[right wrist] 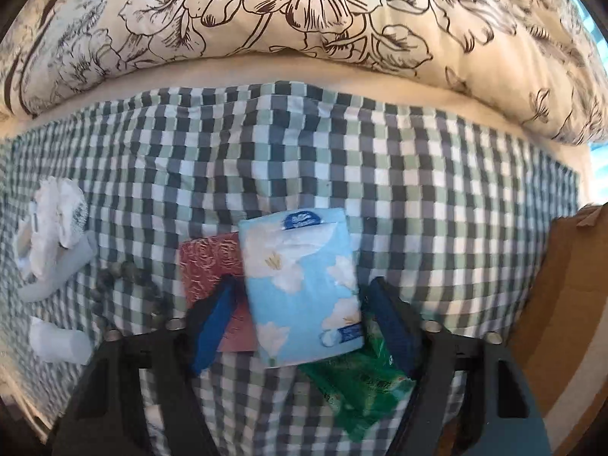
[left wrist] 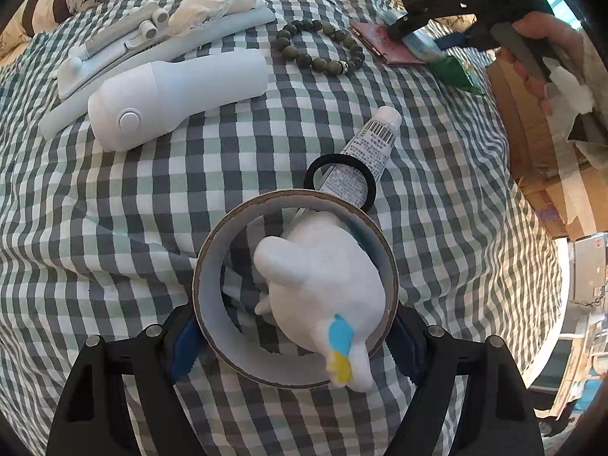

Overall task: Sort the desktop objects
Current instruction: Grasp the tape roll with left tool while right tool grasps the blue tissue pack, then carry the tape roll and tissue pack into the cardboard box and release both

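Cardboard tape ring (left wrist: 212, 285) encircles a fuzzy white plush (left wrist: 323, 277).

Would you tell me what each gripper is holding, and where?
The left gripper clamps the tape roll across its outer rim. The right gripper jaws flank the tissue pack's long sides; contact unclear.

A roll of tape (left wrist: 212, 281) lies on the cloth (left wrist: 437, 197), and a soft toy (left wrist: 323, 285) sits inside its ring. Just behind the roll, a hair tie (left wrist: 370, 182) lies over a tube (left wrist: 374, 136). Far left lies a bottle (left wrist: 178, 95), with a flat box (left wrist: 228, 28) behind it. A bead bracelet (left wrist: 323, 43) lies behind the tube. Right of the bracelet, a tissue pack (right wrist: 300, 288) lies on a small book (right wrist: 209, 258) and a wrapped packet (right wrist: 361, 391). A big pillow (right wrist: 304, 19) lies behind the cloth.
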